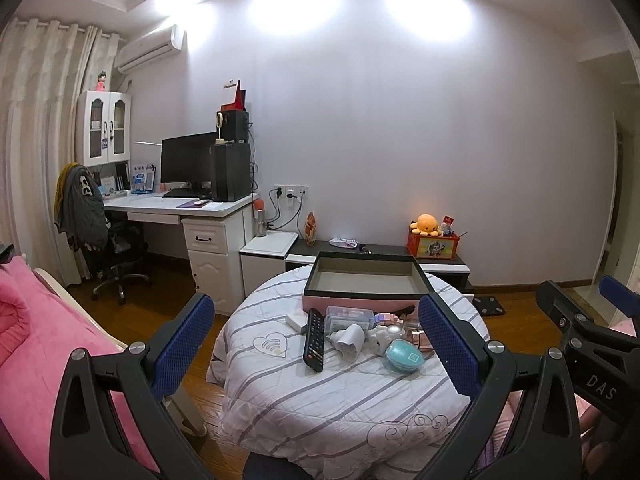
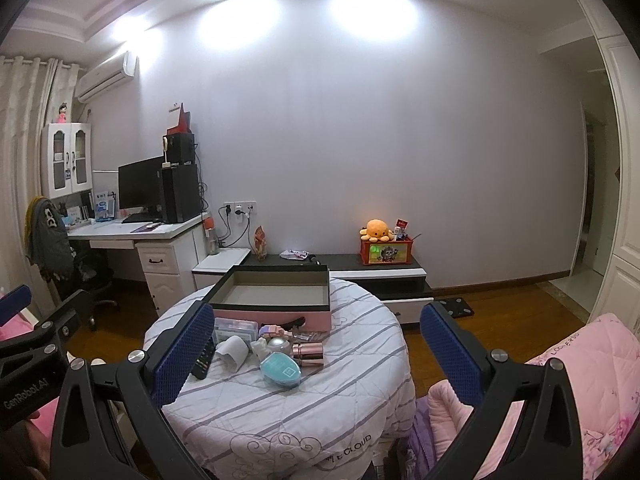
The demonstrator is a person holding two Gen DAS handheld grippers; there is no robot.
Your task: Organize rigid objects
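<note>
Rigid objects sit clustered on my round table (image 1: 280, 400) with its striped quilted cover, just in front of the pink box (image 1: 362, 280), whose tray lies open and bare. I see a black remote (image 1: 315, 339), a white cup-like piece (image 1: 349, 338), a teal oval case (image 1: 403, 356), a clear plastic box (image 1: 349, 317) and a rose-gold tube (image 2: 307, 350), all close together, some touching. My left gripper (image 1: 316, 356) hangs above the near edge, fingers spread wide, holding nothing. My right gripper (image 2: 316, 354) does likewise, wide apart and empty.
</note>
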